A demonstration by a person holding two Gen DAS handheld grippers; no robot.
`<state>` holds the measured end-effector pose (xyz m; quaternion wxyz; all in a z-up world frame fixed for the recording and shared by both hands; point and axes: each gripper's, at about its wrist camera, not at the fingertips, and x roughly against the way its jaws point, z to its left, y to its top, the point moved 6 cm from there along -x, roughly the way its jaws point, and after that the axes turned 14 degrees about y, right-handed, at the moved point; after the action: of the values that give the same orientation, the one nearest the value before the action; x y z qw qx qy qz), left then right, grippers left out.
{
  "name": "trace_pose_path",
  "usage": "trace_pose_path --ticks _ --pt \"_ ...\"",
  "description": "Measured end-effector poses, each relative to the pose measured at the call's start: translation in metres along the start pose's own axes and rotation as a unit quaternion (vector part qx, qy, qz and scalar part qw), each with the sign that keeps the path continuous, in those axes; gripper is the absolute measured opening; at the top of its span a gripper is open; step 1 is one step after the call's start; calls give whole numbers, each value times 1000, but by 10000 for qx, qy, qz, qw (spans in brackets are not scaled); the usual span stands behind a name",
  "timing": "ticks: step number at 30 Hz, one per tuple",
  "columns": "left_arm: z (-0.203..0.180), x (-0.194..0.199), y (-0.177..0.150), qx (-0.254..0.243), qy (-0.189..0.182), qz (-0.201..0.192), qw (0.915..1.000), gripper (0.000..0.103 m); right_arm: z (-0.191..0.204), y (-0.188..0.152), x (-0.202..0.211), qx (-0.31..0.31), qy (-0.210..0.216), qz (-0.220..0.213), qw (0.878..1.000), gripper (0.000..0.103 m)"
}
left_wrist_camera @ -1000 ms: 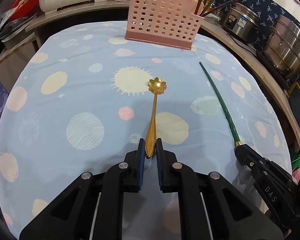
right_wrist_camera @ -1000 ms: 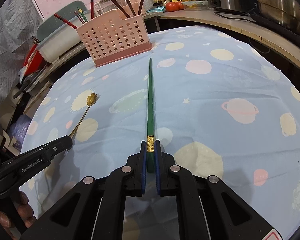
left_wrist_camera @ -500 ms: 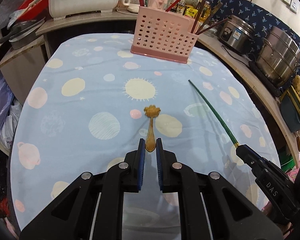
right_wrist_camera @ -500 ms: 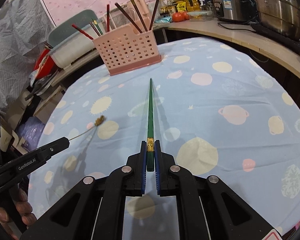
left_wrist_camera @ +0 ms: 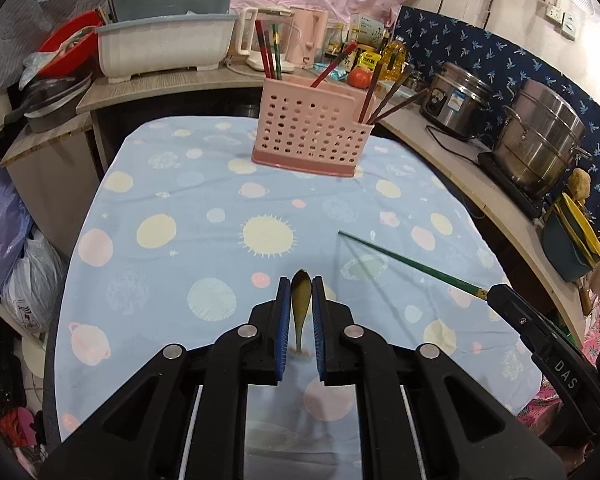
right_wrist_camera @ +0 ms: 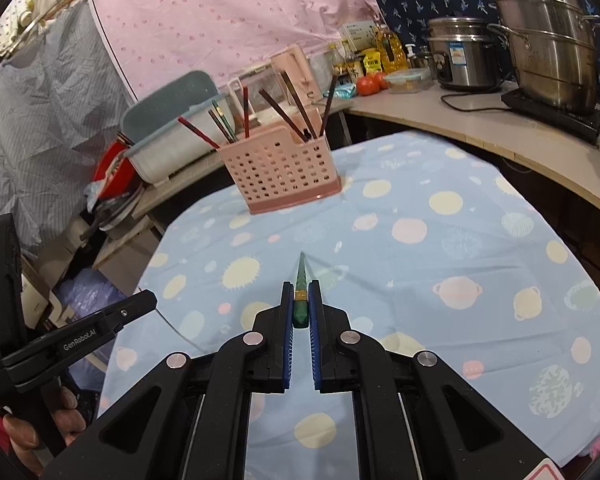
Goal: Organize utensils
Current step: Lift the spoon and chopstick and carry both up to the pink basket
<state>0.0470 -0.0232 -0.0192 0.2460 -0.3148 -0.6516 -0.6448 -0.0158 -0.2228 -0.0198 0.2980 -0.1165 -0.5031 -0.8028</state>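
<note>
The left gripper (left_wrist_camera: 301, 300) clamps a gold spoon (left_wrist_camera: 300, 304) between its pads. The right gripper (right_wrist_camera: 301, 306) is closed on a green chopstick (right_wrist_camera: 301, 280), its tip jutting forward past the jaws.

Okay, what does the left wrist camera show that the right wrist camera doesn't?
Only the left wrist view shows the gold spoon clamped in the left gripper, and the green chopstick side-on along its length. Only the right wrist view shows a hand under the left gripper and the chopstick end-on in the right gripper. Both show the pink holder, the planet-print tablecloth and the steel pots.
</note>
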Motion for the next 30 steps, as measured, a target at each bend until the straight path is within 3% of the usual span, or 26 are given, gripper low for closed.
trace_pose_path --ticks 17,30 --pt "9 39 60 129 -81 -636 9979 10 4 54 25 -222 335 -450 9982 7" --pt "-1 38 155 83 -173 -1212 9924 10 4 163 10 -75 603 -1099 9921 7"
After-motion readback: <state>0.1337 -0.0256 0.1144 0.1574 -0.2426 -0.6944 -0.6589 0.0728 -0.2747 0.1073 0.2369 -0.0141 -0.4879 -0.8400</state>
